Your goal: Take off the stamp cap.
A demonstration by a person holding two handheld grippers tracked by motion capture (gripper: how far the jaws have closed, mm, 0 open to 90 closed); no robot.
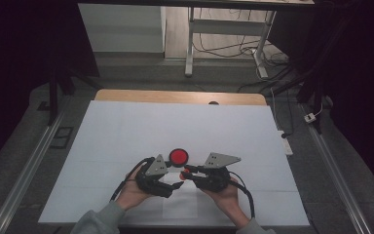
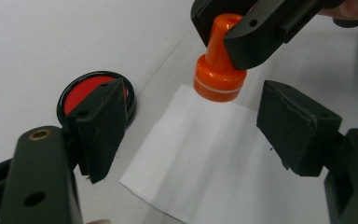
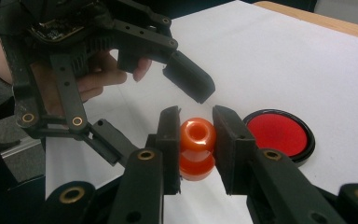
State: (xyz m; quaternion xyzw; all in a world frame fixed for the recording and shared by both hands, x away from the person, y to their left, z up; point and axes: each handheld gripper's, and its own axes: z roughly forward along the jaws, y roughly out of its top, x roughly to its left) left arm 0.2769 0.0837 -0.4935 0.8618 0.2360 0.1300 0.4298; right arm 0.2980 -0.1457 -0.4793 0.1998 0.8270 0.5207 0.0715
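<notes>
My right tool is clamped on the orange stamp's handle, holding it off the surface above the far edge of the paper sheet, near the surface's near edge. Left tool hangs open and empty over the sheet. Risks: the grip sits high on the round knob, so the stamp can pivot and print smeared. The sheet is loose, nothing pinning it, so it may slide or lift. The red ink pad sits just beside it.

Dim, soft-focus views; dark, vignetted surroundings.
</notes>
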